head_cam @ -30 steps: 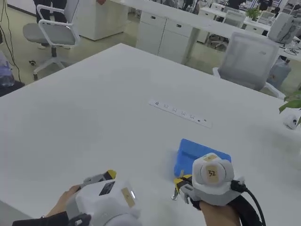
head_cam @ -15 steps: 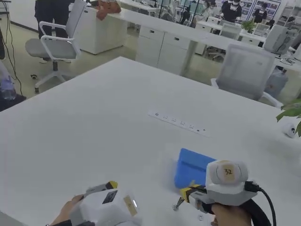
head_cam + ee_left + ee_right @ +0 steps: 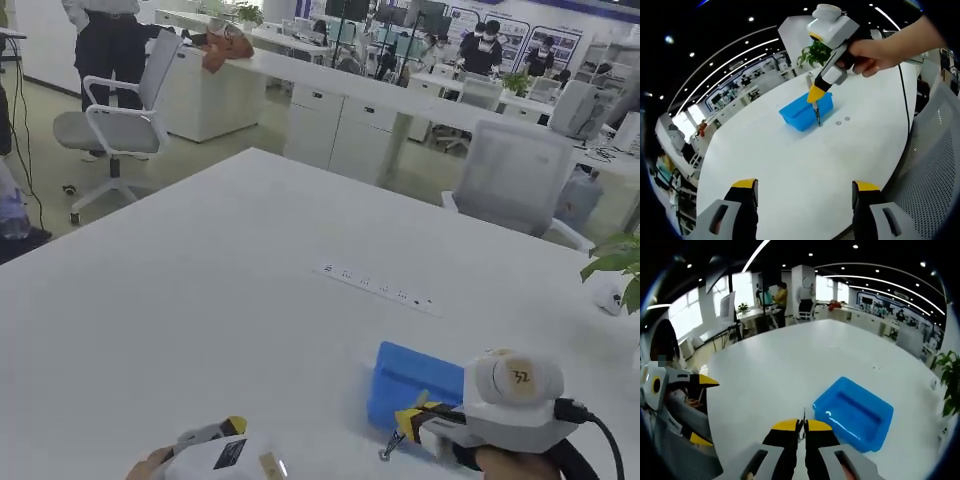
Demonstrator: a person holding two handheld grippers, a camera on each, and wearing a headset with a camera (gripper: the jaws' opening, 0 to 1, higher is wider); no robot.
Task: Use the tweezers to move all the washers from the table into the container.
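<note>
Right gripper [image 3: 408, 420] sits at the near right of the white table [image 3: 200, 280], held in a hand, jaws pinched narrow on a pair of tweezers [image 3: 817, 115]. The tweezers hang tip-down out of the yellow jaw ends. The tip is low over the table, just beside the near wall of the blue container [image 3: 805, 111]; can't tell if it touches the surface. Two washers [image 3: 838, 122] lie flat on the table right next to the tweezers' tip, close together, outside the container and near its corner. Can't tell if the tweezers hold anything, too small. The container stands open side up near the right gripper, and its inside looks plain blue in the right gripper view. Left gripper [image 3: 805, 186] is at the near left edge of the table, well apart from the container, jaws spread wide with nothing between them but bare tabletop. A hand grips it from below in the head view. A flush power strip [image 3: 380, 288] runs across the table beyond the container. Office chairs [image 3: 115, 100] and white cabinets [image 3: 340, 115] stand behind the table, with a green plant [image 3: 615, 260] at the far right edge. People stand in the background by the far desks.
</note>
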